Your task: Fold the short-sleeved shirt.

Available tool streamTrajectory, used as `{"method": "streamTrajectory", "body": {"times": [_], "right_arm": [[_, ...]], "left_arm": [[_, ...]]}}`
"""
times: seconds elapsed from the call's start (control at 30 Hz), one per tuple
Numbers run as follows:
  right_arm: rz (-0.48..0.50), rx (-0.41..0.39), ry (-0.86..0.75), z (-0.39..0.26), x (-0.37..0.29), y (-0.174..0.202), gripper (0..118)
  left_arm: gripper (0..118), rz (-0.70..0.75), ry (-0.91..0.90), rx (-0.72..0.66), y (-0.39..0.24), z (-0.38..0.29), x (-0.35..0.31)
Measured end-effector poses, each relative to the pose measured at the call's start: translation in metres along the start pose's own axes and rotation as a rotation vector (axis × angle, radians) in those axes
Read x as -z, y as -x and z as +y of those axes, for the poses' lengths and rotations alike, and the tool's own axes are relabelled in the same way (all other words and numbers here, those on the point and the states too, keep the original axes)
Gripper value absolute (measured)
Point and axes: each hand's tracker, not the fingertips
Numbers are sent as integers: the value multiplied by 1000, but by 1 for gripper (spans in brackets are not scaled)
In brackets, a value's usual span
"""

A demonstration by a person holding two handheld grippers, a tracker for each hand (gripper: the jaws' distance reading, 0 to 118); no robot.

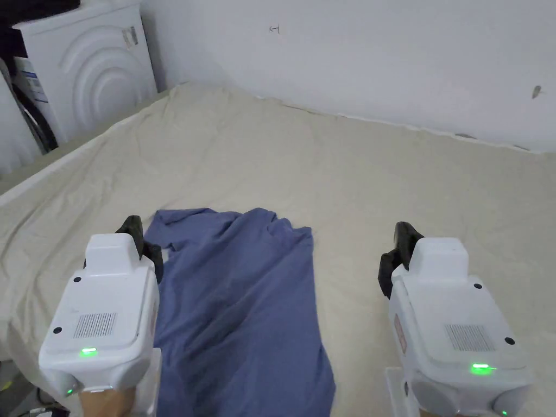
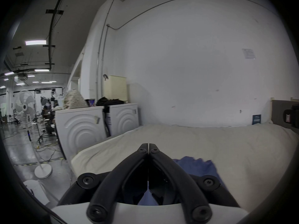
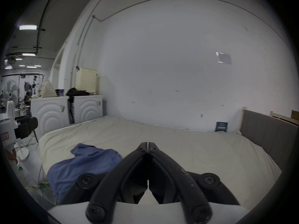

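A blue shirt [image 1: 244,304] is lying rumpled on a big bed [image 1: 353,179] with a cream sheet, near the front edge. It is stretching away from the person in a long, bunched shape.

The left gripper [image 1: 142,244] is hanging just beside the shirt's left edge. Its two jaws are pressed together with nothing between them, as the left gripper view is showing [image 2: 148,146]. The right gripper [image 1: 399,255] is hanging over bare sheet, well apart from the shirt, and its jaws are closed on nothing too [image 3: 148,145].

A small pencil mark is sitting high on the white wall [image 1: 380,54], too small to read. A paper sheet [image 2: 248,53] is sticking to that wall, and a little blue card [image 3: 221,126] is leaning at the back of the bed. Their writing is too blurry to read.

Two white washing machines [image 2: 80,127] are standing left of the bed with piles of things on top.

The left gripper view is showing a standing fan [image 2: 24,108] on a shiny floor. The right gripper view is showing a grey headboard [image 3: 265,130] at the right end of the bed.
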Motion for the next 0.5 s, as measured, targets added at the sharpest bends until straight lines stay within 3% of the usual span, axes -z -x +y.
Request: {"method": "streamTrajectory", "body": {"times": [0.27,0.5], "right_arm": [[73,-2,1,3,14,36,1],[57,-22,16,0,17,25,1]], "left_arm": [[0,48,57,-13,49,-6,3],[0,-142,231,-19,31,-13,37]]}}
